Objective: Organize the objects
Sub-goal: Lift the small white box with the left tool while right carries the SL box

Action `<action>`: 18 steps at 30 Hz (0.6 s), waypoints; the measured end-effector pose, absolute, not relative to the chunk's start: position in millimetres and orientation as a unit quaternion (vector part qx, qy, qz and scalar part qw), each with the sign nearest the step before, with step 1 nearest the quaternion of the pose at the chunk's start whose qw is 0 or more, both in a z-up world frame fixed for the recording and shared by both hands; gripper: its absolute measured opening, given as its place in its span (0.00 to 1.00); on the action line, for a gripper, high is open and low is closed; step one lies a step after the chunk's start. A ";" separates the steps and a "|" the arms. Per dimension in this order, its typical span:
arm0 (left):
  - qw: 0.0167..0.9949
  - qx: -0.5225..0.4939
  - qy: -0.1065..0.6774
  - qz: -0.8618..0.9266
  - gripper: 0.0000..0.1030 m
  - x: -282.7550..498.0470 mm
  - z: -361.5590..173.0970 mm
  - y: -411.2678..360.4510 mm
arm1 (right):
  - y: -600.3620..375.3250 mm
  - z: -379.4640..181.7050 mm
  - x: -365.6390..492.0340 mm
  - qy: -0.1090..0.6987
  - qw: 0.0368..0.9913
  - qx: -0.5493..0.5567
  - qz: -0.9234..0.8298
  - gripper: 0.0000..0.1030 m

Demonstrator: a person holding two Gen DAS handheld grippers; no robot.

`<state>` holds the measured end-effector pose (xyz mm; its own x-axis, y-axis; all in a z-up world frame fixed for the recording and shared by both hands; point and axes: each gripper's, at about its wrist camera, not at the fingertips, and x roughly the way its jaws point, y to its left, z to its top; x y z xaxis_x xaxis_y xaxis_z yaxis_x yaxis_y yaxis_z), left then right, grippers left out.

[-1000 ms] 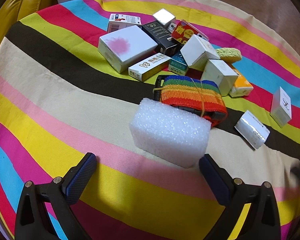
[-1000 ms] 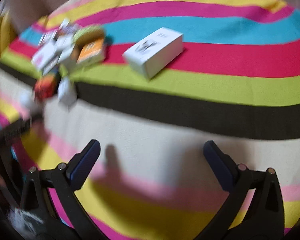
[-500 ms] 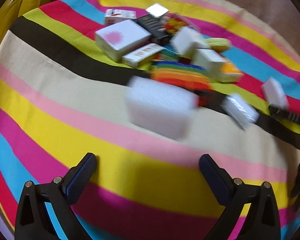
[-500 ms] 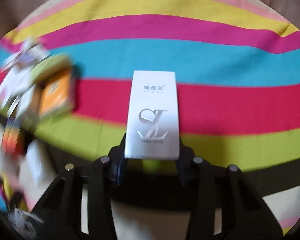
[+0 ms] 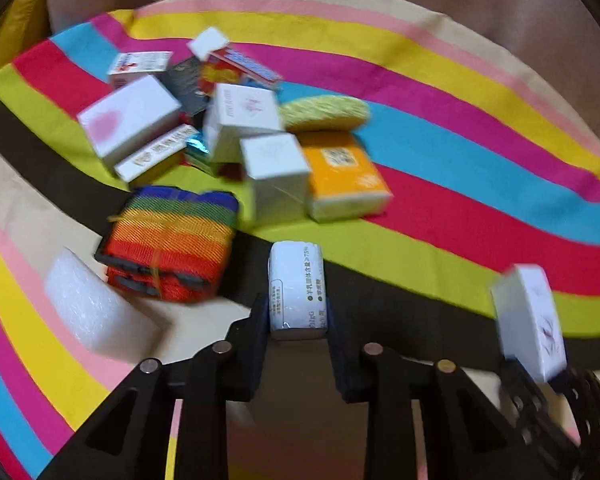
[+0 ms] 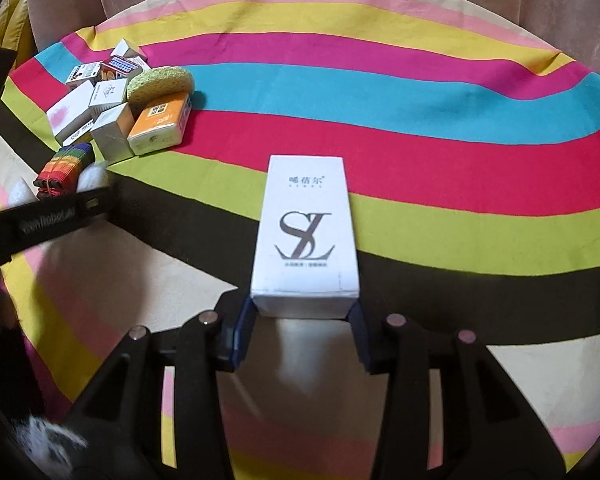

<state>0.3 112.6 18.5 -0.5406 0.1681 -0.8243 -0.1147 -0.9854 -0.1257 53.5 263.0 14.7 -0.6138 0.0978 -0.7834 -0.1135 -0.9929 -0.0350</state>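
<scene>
A striped cloth (image 6: 440, 92) covers the table. On it lies an orange box (image 6: 160, 122); beside it a white cube box (image 6: 114, 132), behind it a yellow sponge (image 6: 160, 83), beyond the cube a rainbow strap bundle (image 6: 62, 170) and white foam block (image 5: 92, 308).

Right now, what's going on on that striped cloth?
A person is sorting small items with two handheld grippers. The left gripper has just closed on a small white rounded packet with printed text. The right gripper is clamped on a tall white box with an SL logo. The remaining cartons, a yellow sponge and a rainbow strap roll sit piled on the striped cloth.
</scene>
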 end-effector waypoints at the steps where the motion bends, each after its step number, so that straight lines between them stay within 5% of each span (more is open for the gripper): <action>1: 0.101 -0.470 -0.046 0.875 0.28 11.1 19.2 105.9 | 264.0 16.8 60.0 0.008 0.059 -0.435 0.899 0.44; 7: 0.129 -0.447 -0.019 0.885 0.28 51.9 18.5 88.4 | 269.9 18.6 62.0 0.024 0.050 -0.435 0.899 0.49; 9: 0.137 -0.444 -0.007 0.885 0.28 54.4 18.2 85.6 | 269.2 17.7 56.4 0.019 0.039 -0.448 0.893 0.88; 11: 0.137 -0.442 -0.005 0.887 0.28 55.1 17.2 83.9 | 270.2 15.5 46.4 0.016 0.043 -0.461 0.886 0.90; 14: 0.129 -0.442 -0.005 0.888 0.29 54.1 17.6 85.1 | 270.8 14.8 30.4 0.013 0.037 -0.462 0.886 0.90; 15: 0.127 -0.442 -0.004 0.888 0.29 57.2 15.7 84.0 | 272.6 14.9 24.7 0.014 0.038 -0.462 0.886 0.81; 17: 0.129 -0.441 -0.006 0.888 0.28 58.8 14.3 80.5 | 272.7 20.8 24.6 0.009 0.036 -0.449 0.893 0.44; 18: 0.132 -0.442 -0.011 0.887 0.28 61.0 14.6 78.0 | 274.0 22.5 26.0 0.015 0.039 -0.457 0.889 0.44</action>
<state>61.0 78.0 14.6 -0.5736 0.2435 -0.7821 -0.2245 -0.9650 -0.1357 26.0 274.0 22.5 -0.5798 0.0557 -0.8129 -0.0828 -0.9965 -0.0092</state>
